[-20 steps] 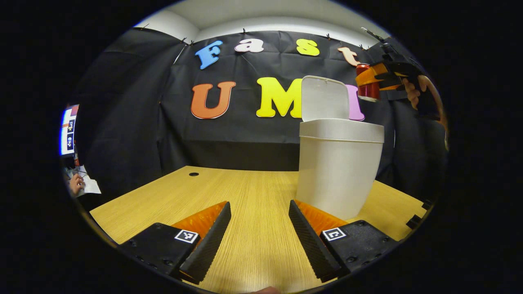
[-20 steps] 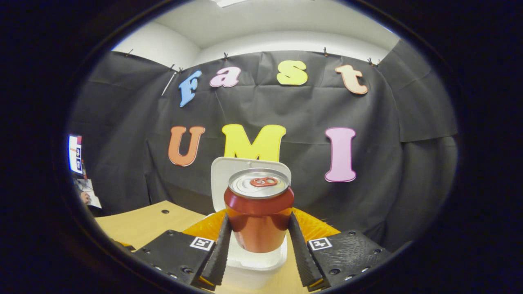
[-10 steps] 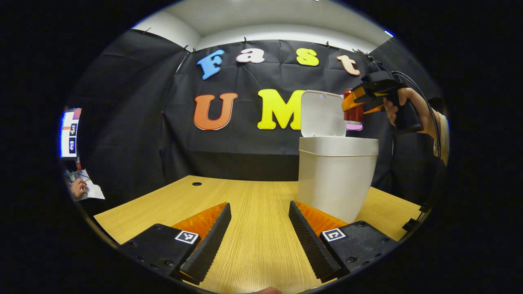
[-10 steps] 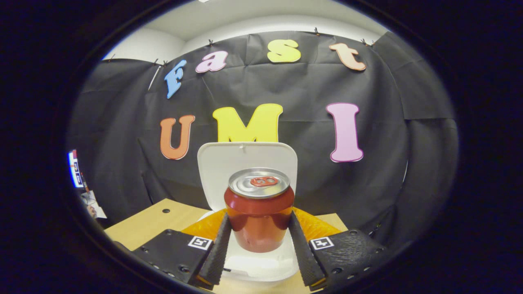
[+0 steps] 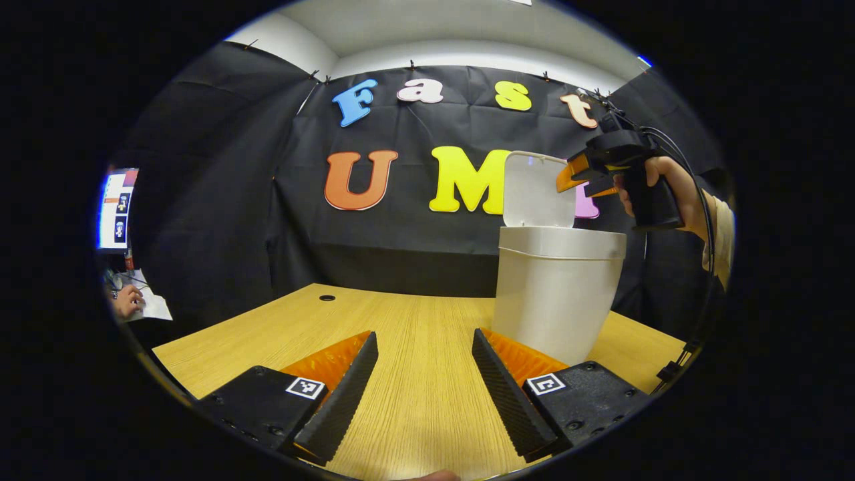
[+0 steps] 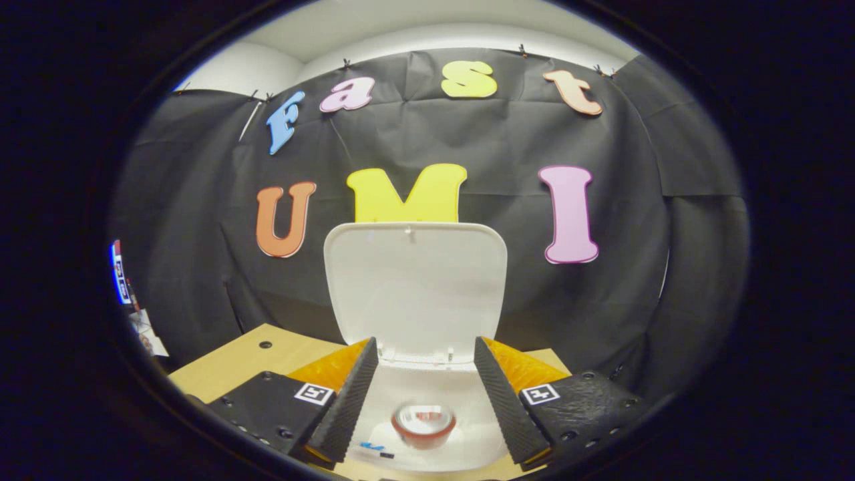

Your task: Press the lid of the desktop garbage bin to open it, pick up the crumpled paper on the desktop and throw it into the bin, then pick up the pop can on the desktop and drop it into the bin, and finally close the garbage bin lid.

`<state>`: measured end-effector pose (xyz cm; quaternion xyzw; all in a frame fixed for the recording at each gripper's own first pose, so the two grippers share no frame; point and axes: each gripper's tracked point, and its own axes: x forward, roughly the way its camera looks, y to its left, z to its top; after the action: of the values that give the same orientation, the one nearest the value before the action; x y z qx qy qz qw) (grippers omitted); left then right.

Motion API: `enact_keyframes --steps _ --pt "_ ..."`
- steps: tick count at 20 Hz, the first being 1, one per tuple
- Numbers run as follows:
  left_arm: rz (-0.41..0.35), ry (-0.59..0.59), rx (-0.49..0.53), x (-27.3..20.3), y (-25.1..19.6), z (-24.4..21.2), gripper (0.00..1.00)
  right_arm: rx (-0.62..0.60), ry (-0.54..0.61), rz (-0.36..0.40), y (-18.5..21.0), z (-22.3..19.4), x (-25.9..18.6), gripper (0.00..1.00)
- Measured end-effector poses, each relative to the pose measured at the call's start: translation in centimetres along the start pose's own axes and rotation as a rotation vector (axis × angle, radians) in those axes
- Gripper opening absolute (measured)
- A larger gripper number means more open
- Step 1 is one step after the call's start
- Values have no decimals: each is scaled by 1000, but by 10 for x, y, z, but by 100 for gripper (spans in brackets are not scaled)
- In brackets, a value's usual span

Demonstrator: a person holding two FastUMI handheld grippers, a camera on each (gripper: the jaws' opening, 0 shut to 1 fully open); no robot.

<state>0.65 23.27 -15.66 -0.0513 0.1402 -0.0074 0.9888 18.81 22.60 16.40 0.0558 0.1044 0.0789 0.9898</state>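
While the right gripper hangs wide and empty over the bin, the can it gripped a moment ago lies inside; the left gripper is wide, empty.

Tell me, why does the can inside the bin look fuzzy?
In the right gripper view the pop can is smeared by motion blur, probably falling into the bin, while the lid is sharp. In the left gripper view the table looks crisp.
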Motion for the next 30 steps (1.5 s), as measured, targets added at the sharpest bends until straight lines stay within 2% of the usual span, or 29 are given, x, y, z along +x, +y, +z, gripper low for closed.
enact_keyframes --steps 4,7,13,17,21,24,26,28,30 --pt "2 0 -50 2 8 1 94 -10 -13 -9 3 11 -7 91" --pt "16 7 -28 2 18 2 94 8 -43 -33 1 28 -14 93" --pt "17 18 -49 -7 29 -1 94 21 -133 -52 17 91 -10 93" --pt "-1 11 -26 -17 33 0 94 16 -199 -39 46 129 7 93" --pt "-22 12 1 -28 36 0 94 -10 -164 -52 59 137 35 93" --pt "-30 -22 -6 -34 44 5 94 -48 -152 -114 44 142 56 94" --pt "-45 -15 -38 -31 45 2 94 -12 -150 -145 33 144 68 92" --pt "-35 0 -43 -27 51 -5 94 13 -90 -172 23 134 82 96" --pt "-27 7 -41 -28 55 -9 94 27 -19 -165 22 118 92 94"
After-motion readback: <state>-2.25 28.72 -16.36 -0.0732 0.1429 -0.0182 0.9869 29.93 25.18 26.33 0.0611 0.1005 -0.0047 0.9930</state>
